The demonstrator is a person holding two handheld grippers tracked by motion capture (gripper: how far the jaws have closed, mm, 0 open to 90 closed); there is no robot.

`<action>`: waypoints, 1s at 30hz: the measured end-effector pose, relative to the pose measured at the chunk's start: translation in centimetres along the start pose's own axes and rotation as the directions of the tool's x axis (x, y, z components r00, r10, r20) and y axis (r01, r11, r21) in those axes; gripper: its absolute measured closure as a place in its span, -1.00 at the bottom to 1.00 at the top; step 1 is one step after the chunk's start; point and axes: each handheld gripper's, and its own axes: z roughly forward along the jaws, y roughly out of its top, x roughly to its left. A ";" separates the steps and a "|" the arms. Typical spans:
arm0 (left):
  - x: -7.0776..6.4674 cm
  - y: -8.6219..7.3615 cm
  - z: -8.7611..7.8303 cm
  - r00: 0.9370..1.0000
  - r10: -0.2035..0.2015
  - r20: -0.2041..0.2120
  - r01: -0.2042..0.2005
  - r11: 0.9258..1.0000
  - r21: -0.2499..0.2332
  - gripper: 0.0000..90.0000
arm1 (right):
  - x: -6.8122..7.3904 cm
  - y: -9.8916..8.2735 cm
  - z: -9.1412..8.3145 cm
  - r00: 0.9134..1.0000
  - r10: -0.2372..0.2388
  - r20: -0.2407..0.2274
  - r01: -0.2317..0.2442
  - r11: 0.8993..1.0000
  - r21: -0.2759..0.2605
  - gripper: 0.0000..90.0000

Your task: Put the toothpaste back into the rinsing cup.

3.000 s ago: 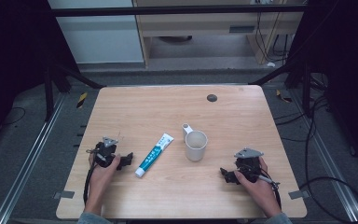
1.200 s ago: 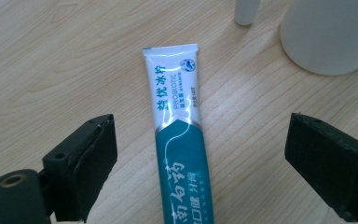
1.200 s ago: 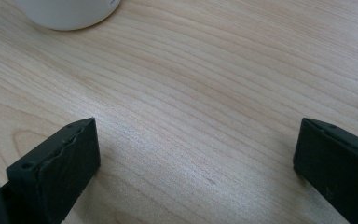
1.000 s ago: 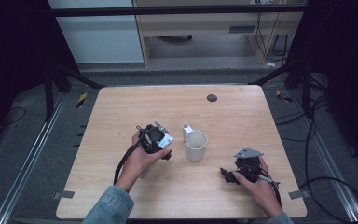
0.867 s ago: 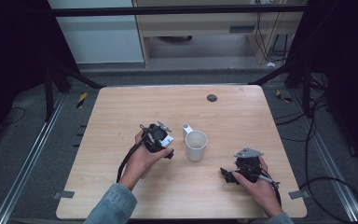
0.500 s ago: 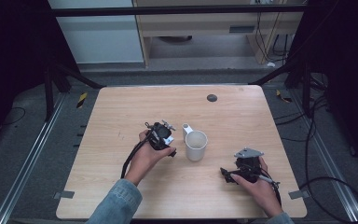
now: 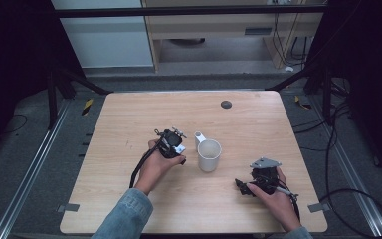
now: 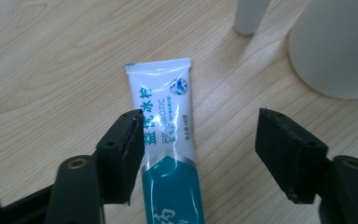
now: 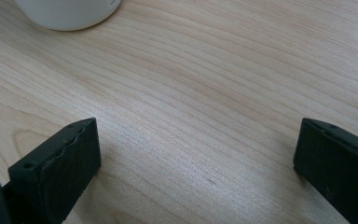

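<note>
Even, soft overhead light fell on the pale wooden tabletop (image 7: 248, 124), while the floor and frame around it sank into near black. Shadows were faint and short. In the left gripper view the glossy white-and-teal toothpaste tube (image 8: 168, 135) carried streaks of glare, and the white ceramic mug (image 8: 335, 46) looked soft, out of focus. The right gripper view was sharp on the wood grain, its near black jaws slightly blurred.

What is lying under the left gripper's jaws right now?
A toothpaste tube lies flat on the wooden table between the left gripper's just-closing jaws, not yet clamped. Its cap end is out of frame.
</note>
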 end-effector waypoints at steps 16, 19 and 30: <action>1.4 -1.0 1.0 0.999 -0.036 0.014 0.035 0.998 0.053 0.02 | 0.0 0.0 0.0 1.000 0.001 -0.002 -0.001 1.000 -0.002 -0.98; 1.7 -1.0 1.2 0.999 -0.043 0.010 0.042 0.997 0.064 0.04 | 0.0 0.0 0.0 1.000 0.002 -0.002 -0.002 1.000 -0.002 -0.98; 2.2 -1.2 1.9 0.998 -0.064 0.027 0.061 0.994 0.093 0.13 | -0.1 0.0 0.0 1.000 -0.003 -0.003 0.003 1.000 -0.003 -0.98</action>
